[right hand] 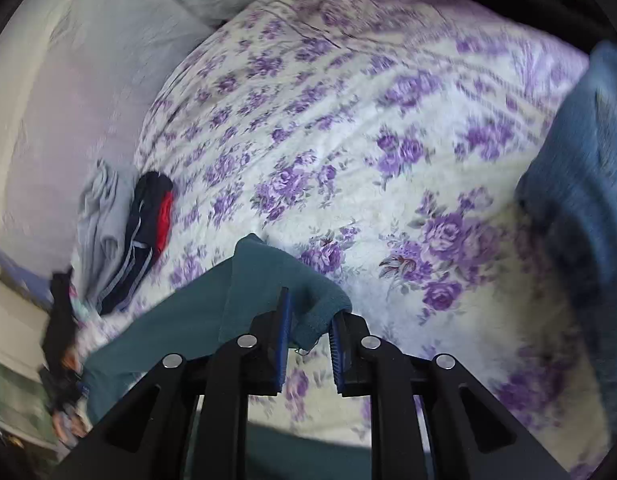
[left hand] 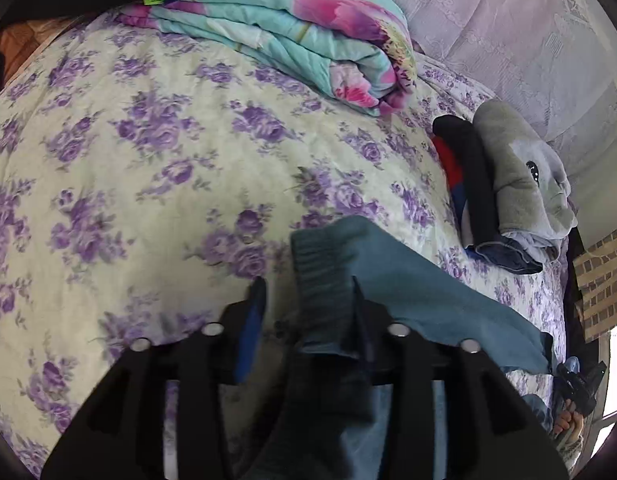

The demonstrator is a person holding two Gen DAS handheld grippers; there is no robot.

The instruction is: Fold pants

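Pants (left hand: 408, 280): teal-blue knit garment, lying on the bedspread in the lower centre of the left wrist view; a ribbed cuff or band end points up-frame, the rest runs toward the lower right. In the right wrist view the same cloth (right hand: 268, 280) fills the lower left and centre.

Left gripper (left hand: 308, 300): jaws parted to a middling gap; the ribbed end lies between them, against the right-hand finger. The blue pad (left hand: 250, 332) on the left-hand finger stands clear of the cloth. No clamping visible.

Right gripper (right hand: 310, 320): jaws at a narrow gap; a hemmed corner of the pants drapes over the finger tips and hangs into the gap. The blue pads (right hand: 282, 340) do not visibly press on it; bedspread shows between them lower down.

Bedspread (left hand: 148, 160): cream with purple roses, covering the bed under the pants.

Folded quilt (left hand: 308, 40): turquoise with pink flowers, upper centre of the left wrist view, well apart from the pants.

Clothes pile (left hand: 508, 184): grey garment over black, red and navy items, right of frame, near the pants' far side.

Blue cloth (right hand: 580, 200): blurred, right edge of the right wrist view; kind cannot be told.

Headboard area (left hand: 508, 20): pale lilac patterned fabric, upper right.
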